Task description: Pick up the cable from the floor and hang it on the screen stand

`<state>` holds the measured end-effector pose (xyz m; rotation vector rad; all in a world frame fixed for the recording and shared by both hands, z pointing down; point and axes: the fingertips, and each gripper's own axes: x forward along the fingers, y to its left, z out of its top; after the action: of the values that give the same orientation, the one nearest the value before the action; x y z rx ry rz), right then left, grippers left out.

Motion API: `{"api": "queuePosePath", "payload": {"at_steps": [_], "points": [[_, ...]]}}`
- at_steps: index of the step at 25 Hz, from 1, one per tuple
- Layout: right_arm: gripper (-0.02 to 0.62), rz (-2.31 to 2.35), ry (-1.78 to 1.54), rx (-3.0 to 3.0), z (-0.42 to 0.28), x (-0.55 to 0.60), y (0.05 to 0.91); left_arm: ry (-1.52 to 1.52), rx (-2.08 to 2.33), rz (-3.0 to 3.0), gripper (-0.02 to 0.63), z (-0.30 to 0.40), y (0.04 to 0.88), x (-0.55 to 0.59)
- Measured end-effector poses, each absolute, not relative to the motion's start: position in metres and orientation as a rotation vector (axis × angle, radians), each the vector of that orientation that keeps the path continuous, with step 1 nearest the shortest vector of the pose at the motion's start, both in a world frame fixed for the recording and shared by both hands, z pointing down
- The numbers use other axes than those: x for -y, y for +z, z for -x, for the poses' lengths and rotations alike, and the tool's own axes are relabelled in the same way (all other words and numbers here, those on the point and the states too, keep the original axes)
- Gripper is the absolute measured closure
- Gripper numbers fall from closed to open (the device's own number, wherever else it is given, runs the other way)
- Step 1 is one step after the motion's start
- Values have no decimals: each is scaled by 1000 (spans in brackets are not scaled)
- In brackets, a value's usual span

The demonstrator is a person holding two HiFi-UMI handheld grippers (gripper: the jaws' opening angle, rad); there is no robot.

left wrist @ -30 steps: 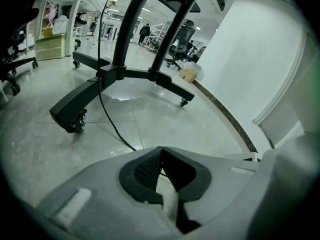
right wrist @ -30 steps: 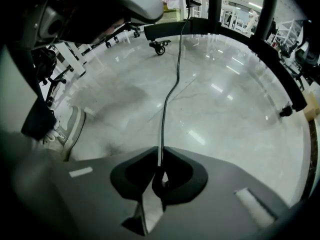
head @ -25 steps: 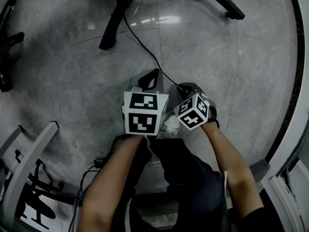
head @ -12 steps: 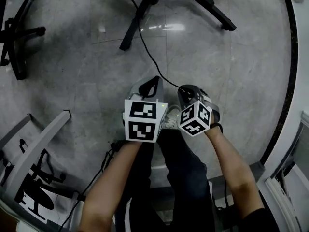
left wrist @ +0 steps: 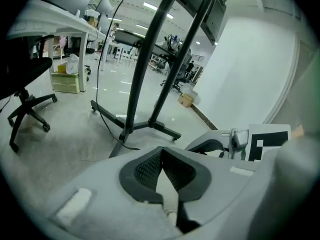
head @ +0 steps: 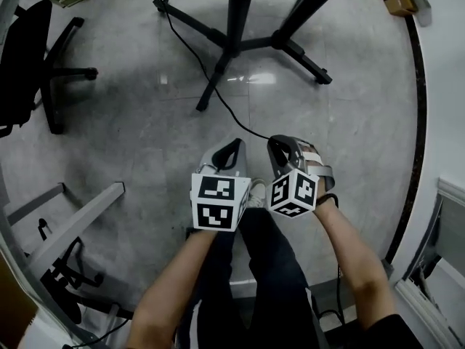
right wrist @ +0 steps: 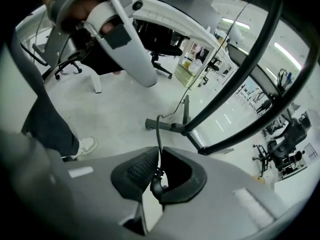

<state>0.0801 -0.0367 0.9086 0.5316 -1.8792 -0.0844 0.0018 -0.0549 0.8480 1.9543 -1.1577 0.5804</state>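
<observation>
While your right gripper (right wrist: 159,173) is clamped on the cable (right wrist: 158,134), its end off the floor, your left gripper (left wrist: 161,151) is closed and empty; hanging on the screen stand (head: 234,42) remains.

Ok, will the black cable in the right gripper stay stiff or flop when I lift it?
Probably floppy: the cable curves loosely out of the right gripper, shut on it. Likely light, being thin. It runs past the screen stand legs, so it may snag there.
</observation>
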Motion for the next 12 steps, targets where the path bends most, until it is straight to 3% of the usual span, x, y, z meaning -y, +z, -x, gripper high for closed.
{"api": "queuePosePath", "payload": {"at_steps": [12], "points": [[566, -543, -401, 1917, -44, 74, 739, 482, 1254, -2042, 608, 27, 701, 87]]}}
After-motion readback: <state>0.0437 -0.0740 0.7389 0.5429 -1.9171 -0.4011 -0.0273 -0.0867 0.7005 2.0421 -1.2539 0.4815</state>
